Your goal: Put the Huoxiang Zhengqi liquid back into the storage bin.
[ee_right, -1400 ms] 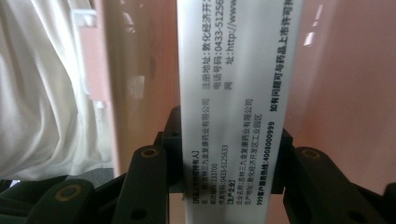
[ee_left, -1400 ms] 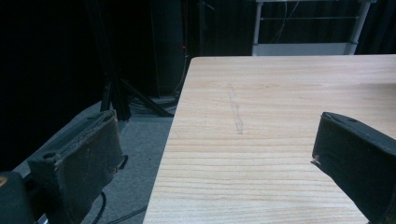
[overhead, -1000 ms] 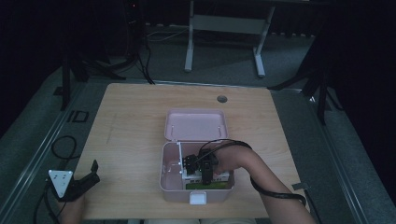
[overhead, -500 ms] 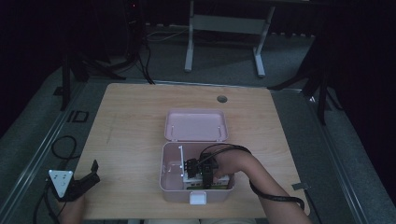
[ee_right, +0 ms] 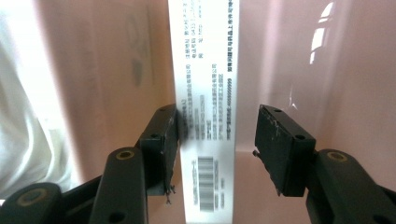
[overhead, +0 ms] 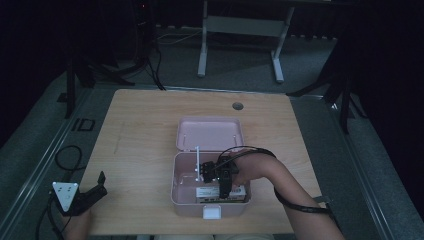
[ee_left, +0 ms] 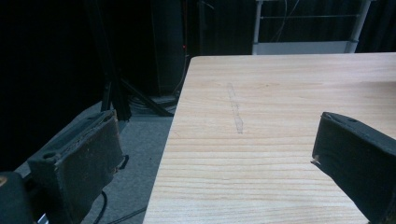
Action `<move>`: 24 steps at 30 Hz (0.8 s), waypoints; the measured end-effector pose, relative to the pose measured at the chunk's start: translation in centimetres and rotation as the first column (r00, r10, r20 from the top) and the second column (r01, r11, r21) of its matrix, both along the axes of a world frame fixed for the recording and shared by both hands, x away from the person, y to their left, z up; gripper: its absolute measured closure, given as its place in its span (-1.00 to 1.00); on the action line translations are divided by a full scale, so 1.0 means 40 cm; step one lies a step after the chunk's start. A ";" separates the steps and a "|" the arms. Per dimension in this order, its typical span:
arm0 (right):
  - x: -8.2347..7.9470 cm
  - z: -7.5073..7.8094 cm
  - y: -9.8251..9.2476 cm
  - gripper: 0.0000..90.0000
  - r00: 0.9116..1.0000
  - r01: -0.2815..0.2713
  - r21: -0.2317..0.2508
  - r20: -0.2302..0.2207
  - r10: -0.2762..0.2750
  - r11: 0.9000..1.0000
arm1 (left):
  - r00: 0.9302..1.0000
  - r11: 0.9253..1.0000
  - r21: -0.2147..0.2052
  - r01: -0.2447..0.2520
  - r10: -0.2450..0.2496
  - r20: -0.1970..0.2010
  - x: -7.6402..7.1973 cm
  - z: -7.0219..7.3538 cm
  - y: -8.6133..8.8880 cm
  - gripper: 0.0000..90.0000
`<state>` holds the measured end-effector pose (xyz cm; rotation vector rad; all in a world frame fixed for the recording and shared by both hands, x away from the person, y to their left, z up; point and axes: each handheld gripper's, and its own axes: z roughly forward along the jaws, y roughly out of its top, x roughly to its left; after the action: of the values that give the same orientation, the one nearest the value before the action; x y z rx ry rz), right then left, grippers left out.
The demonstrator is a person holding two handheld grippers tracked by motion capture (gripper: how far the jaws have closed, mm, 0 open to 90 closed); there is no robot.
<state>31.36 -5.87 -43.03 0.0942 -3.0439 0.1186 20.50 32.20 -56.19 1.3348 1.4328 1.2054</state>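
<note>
Pink plastic is our landmark: the open storage box (overhead: 210, 192) near the front edge of the wooden table (overhead: 145, 130), its lid (overhead: 210, 134) flat on the table just behind it. From the high view, we watch the right gripper (overhead: 223, 182) reaching down inside the box; over the last second it has slid from the box's middle toward its front wall, over a white printed carton (overhead: 220, 192) lying there. We read that as lining up a grasp. Well left of the box, at the table's front corner, the left gripper (overhead: 82, 200) sits idle.

On the left gripper view, its jaws stand wide apart over bare wood, nothing between them.

Now the right gripper view gives us what the high view can't: the carton's barcode label (ee_right: 205, 93) between parted jaws, one pad (ee_right: 161, 140) touching its edge, the other clear, so not yet clamped.
</note>
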 end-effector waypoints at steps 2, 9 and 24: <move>-0.003 0.021 -0.003 0.06 1.000 -0.003 0.016 0.005 0.002 1.000 | 1.000 1.000 -0.002 -0.001 0.001 0.001 0.000 0.000 0.000 -0.96; 0.002 0.095 -0.023 -0.07 0.998 0.024 0.075 0.048 -0.027 0.997 | 1.000 1.000 -0.001 -0.001 0.001 0.000 0.000 0.000 0.000 -0.96; 0.048 0.181 -0.139 -0.52 0.980 0.149 0.231 0.094 -0.175 0.962 | 1.000 1.000 0.001 -0.004 0.004 -0.003 0.000 0.000 -0.001 -0.96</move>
<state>33.27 -11.44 -35.80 -0.1523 -3.1502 -0.2381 20.50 32.17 -56.19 1.3351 1.4374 1.2073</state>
